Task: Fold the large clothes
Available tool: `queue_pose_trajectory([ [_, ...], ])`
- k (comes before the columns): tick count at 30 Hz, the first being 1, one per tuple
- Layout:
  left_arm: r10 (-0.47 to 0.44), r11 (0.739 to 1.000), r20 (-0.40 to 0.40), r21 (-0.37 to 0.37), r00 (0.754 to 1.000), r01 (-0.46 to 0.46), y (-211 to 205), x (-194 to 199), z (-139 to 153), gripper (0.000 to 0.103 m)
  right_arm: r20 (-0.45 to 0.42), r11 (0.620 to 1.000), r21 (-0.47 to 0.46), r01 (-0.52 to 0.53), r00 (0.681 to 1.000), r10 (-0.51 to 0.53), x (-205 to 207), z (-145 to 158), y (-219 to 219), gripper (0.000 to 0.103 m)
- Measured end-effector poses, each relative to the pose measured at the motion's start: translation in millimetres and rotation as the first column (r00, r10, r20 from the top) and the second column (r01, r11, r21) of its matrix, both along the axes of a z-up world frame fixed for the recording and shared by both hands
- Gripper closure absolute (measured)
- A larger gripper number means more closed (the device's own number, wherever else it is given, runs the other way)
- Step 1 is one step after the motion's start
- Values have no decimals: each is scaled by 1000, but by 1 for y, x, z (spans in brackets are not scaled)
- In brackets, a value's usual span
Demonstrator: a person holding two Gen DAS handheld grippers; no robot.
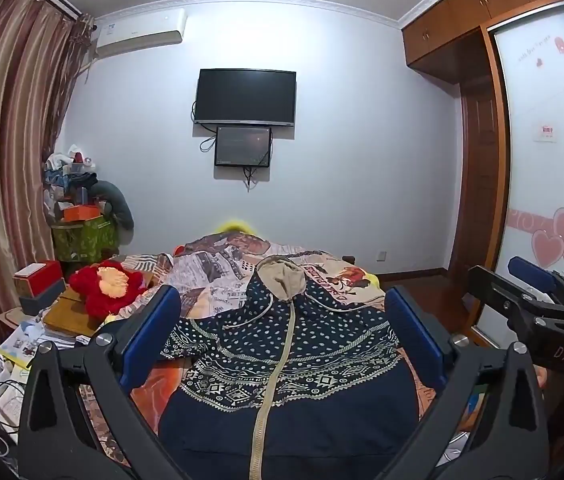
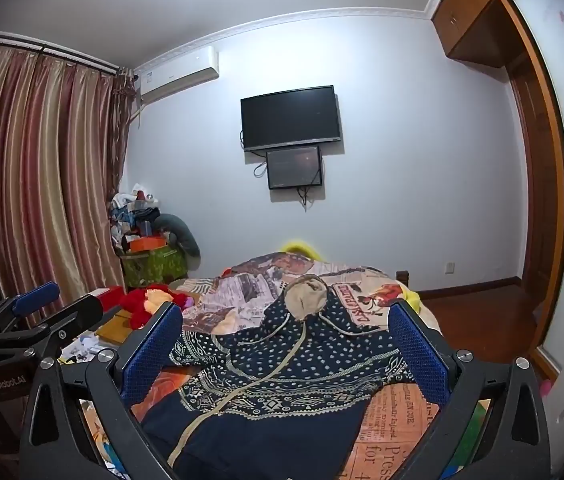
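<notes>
We judge the main risk is pinching the bedspread [image 1: 218,276] along with the hoodie [image 1: 282,360], or snagging its drawstring (the loose cords trail near the hood). The hoodie lies spread on the bed, zip up. Our left gripper [image 1: 282,336] and right gripper [image 2: 285,348] hover nearly level above it, jaws fully wide, holding nothing

Navy hoodie [image 1: 289,360] ahead of left claw [image 1: 282,336]: white dots, geometric bands, beige zip and hood lining. Bedspread [image 1: 218,272] beyond: newspaper print, orange patches. Claw pads [image 1: 150,336] blue. Plush toy [image 1: 106,288] left of it: red, yellow. Curtains [image 1: 6,152]: maroon-gold stripes.
</notes>
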State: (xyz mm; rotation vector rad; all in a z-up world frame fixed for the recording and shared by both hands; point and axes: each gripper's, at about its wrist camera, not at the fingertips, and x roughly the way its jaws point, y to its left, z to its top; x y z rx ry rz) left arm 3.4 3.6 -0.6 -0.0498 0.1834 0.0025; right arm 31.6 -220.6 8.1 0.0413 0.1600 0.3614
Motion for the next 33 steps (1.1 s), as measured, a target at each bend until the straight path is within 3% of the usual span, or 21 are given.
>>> queue_pose_trajectory([
  [33,3,1000,-3,-5,1000,-3,-2,2,0,0,1,1000,-4,1,1000,-1,6,-3,-2,0],
])
